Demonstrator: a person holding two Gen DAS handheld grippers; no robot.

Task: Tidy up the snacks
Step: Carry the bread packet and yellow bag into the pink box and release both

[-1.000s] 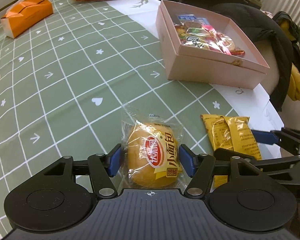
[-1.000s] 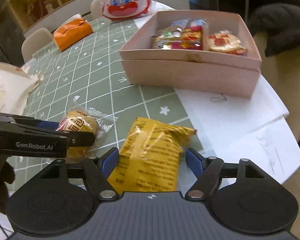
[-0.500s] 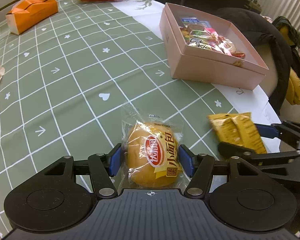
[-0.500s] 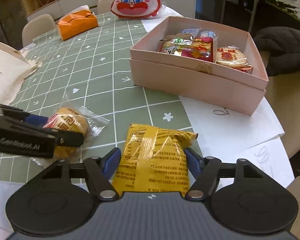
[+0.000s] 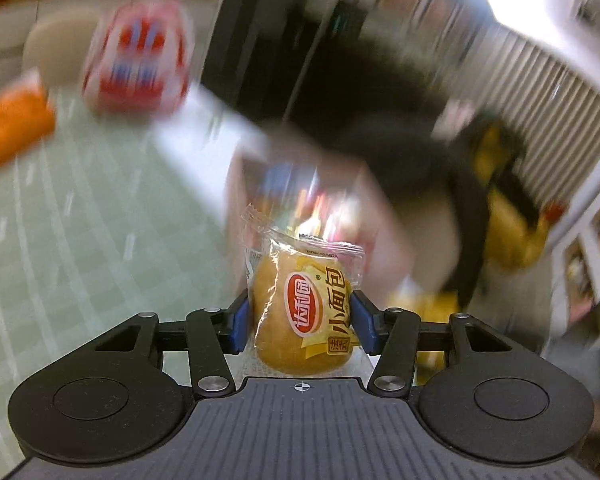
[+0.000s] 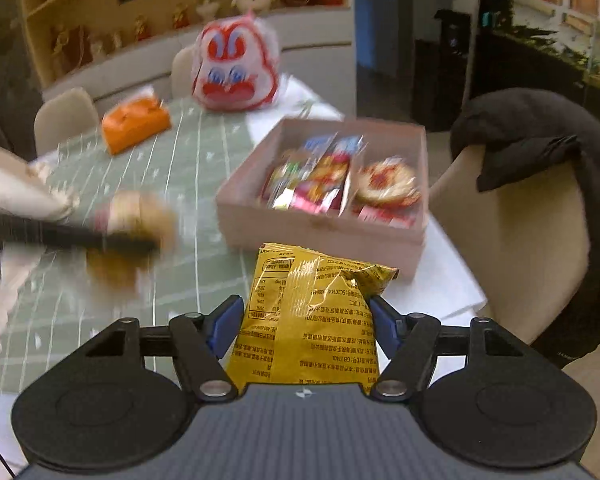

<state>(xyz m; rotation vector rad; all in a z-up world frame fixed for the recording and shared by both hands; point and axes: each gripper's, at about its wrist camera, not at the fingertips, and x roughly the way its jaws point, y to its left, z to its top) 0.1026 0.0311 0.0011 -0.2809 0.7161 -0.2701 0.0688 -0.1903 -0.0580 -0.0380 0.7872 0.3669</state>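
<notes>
My left gripper [image 5: 298, 322] is shut on a small wrapped bread bun [image 5: 300, 316] and holds it in the air; the background in that view is blurred by motion. My right gripper [image 6: 304, 326] is shut on a yellow snack packet [image 6: 304, 324], lifted above the table in front of the pink box [image 6: 324, 236]. The box holds several wrapped snacks [image 6: 340, 188]. The left gripper with the bun also shows blurred in the right wrist view [image 6: 132, 232], left of the box.
A green checked tablecloth [image 6: 172, 168] covers the table. An orange tissue pack [image 6: 134, 124] and a red-and-white rabbit bag [image 6: 236, 68] stand at the far side. A beige chair with a dark jacket [image 6: 540, 148] is to the right. White paper [image 6: 448, 276] lies under the box.
Both grippers have lifted their snacks off the table and risen. The left gripper is moving fast toward the pink box, blurring its view.
</notes>
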